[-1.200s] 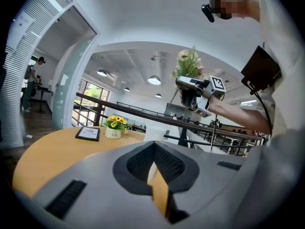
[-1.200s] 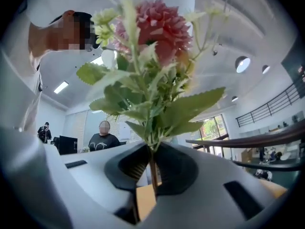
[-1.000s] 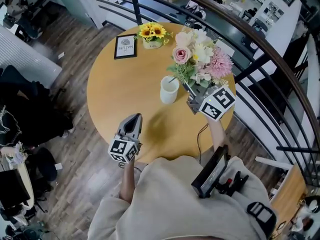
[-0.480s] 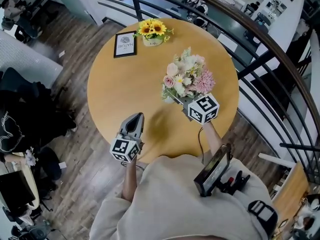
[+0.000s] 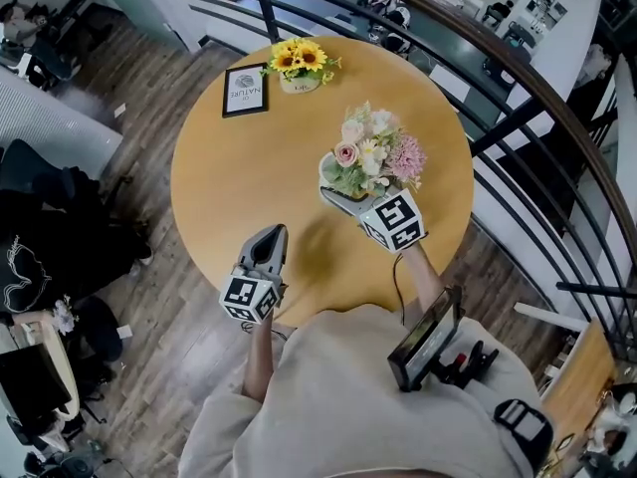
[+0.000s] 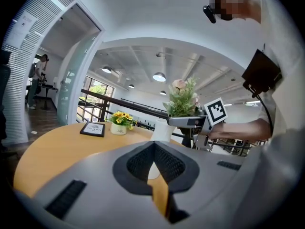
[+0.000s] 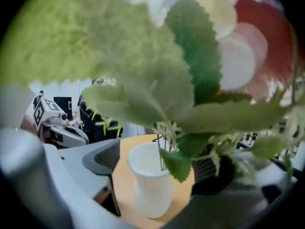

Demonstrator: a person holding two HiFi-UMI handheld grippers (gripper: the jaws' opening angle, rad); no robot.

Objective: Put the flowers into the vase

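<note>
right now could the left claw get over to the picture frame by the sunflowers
Probably yes. Only bare table lies between the left claw and the picture frame; the vase of flowers stands off to the right, clear of that path. It is a long stretch, though.

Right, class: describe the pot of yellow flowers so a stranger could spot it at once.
Find the round wooden table beside the curved railing. At its far edge, right of the black-framed sign, stands the small sunflower pot. Its yellow blooms sit low, unlike the taller pink-and-cream bouquet nearer the person.
</note>
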